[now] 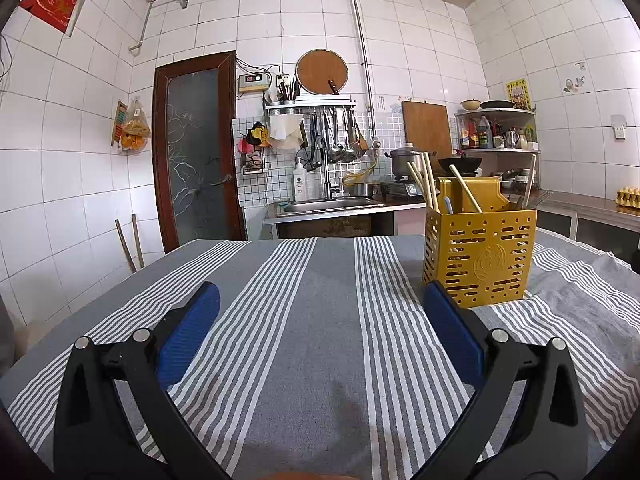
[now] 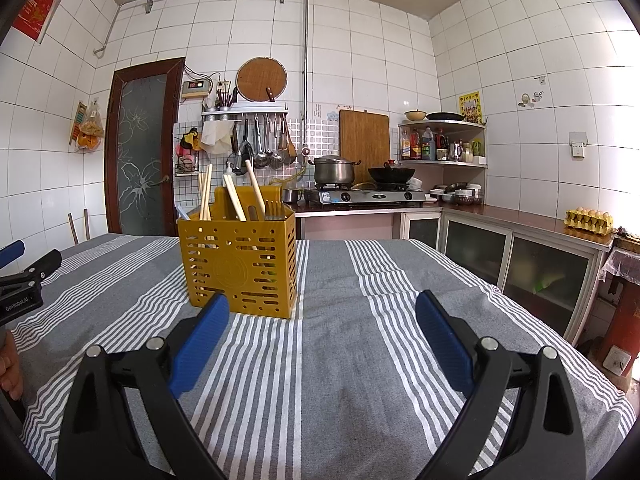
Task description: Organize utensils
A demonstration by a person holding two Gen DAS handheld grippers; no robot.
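A yellow slotted utensil caddy [image 1: 480, 258] [image 2: 239, 264] stands upright on the grey striped tablecloth [image 1: 312, 312] [image 2: 344, 320]. Wooden chopsticks [image 1: 424, 180] [image 2: 206, 192] and other utensil handles stick up out of it, along with a fork [image 2: 272, 206]. My left gripper [image 1: 322, 300] is open and holds nothing; the caddy sits just beyond its right fingertip. My right gripper [image 2: 322, 308] is open too, with nothing between its blue pads, and the caddy stands ahead and left of it. The left gripper [image 2: 20, 268] also shows at the right wrist view's left edge.
Beyond the table lie a sink counter [image 1: 332, 206], a stove with a pot [image 2: 334, 170] and wok [image 2: 390, 174], and a counter with an egg tray [image 2: 588, 220]. A brown door [image 1: 196, 152] is at the back left. A hand [image 2: 10, 368] shows at the left edge.
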